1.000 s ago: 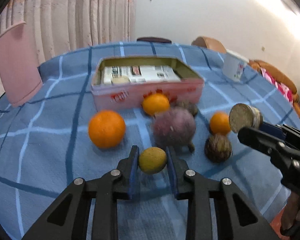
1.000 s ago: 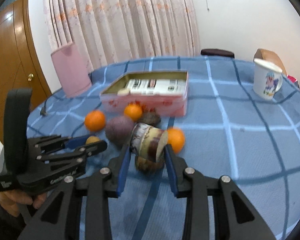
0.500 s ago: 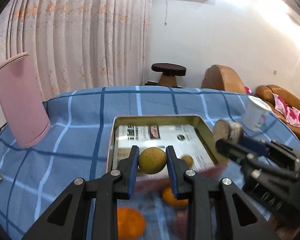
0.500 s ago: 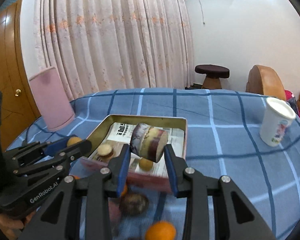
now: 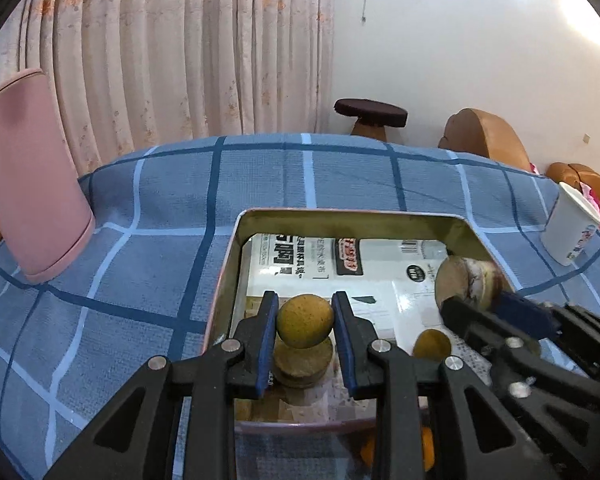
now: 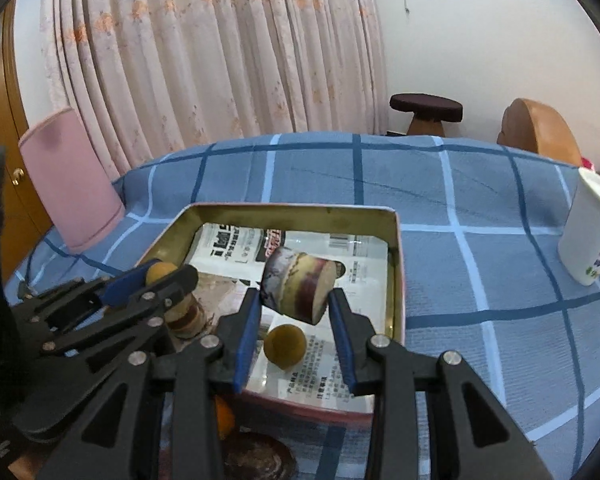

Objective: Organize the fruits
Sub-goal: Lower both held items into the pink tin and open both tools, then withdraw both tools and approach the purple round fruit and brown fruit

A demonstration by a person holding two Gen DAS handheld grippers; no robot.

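Over the tin (image 5: 352, 222) now, up from the table a second ago: my left gripper (image 5: 305, 320) clamps a yellow fruit (image 5: 305, 321), right gripper (image 6: 294, 302) clamps a cut fruit (image 6: 298, 288). Release looks next.

Left gripper (image 5: 305, 320) and right gripper (image 6: 294, 312): black angular frames, silver screws, blue-padded jaws

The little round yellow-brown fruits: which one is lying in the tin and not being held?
The small round fruit resting loose on the paper lining the tin, just below the right gripper. The other round fruit is pinched in the left gripper.
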